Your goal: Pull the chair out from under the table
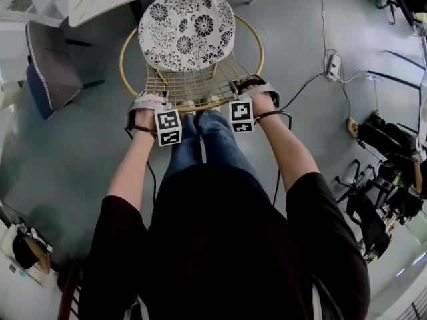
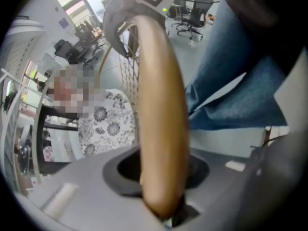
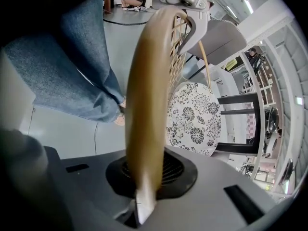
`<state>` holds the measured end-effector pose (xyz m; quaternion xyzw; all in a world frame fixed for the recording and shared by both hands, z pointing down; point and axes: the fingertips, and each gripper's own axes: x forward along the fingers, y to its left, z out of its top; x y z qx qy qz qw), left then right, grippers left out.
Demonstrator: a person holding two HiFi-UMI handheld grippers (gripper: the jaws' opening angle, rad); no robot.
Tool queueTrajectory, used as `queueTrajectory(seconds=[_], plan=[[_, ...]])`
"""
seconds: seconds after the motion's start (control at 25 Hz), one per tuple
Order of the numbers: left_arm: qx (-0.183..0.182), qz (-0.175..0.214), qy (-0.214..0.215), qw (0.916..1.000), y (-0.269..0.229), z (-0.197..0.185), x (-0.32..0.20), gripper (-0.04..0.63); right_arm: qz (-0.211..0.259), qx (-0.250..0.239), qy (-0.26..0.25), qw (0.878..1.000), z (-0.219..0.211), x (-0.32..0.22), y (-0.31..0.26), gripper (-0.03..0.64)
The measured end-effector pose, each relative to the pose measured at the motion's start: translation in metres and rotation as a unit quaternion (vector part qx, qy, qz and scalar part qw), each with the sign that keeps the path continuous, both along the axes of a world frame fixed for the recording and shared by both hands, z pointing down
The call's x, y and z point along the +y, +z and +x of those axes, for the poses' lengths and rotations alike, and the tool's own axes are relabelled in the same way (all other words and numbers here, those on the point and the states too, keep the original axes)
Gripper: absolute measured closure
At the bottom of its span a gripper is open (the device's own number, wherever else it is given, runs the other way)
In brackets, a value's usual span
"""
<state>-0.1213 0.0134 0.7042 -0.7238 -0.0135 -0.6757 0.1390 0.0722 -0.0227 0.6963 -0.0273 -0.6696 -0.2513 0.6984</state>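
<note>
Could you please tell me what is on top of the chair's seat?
A round black-and-white floral cushion lies on the chair seat. It covers the seat surface, so nothing beneath it can be seen.

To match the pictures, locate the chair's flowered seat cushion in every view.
Head view: flowered seat cushion, top centre.
Left gripper view: lower left, left of the golden back rim.
Right gripper view: right of centre, right of that rim.
Shared landmark: the chair's golden back rim.
</note>
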Motion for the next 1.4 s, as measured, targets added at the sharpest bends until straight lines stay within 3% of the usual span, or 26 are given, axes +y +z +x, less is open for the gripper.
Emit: queueTrajectory(seconds=[0.84, 1.4], plan=[[0.007, -0.014, -0.036, 0.9992, -0.012, 0.007, -0.008, 0.449, 0.0, -0.006, -0.035, 0.999, 0.004, -0.017, -0.012, 0.586], [0.013, -0.017, -0.013, 0.9997, -0.02, -0.003, -0.012, 0.451, -0.004, 0.005, -0.005, 1.0, -0.004, -0.012, -0.02, 0.586]])
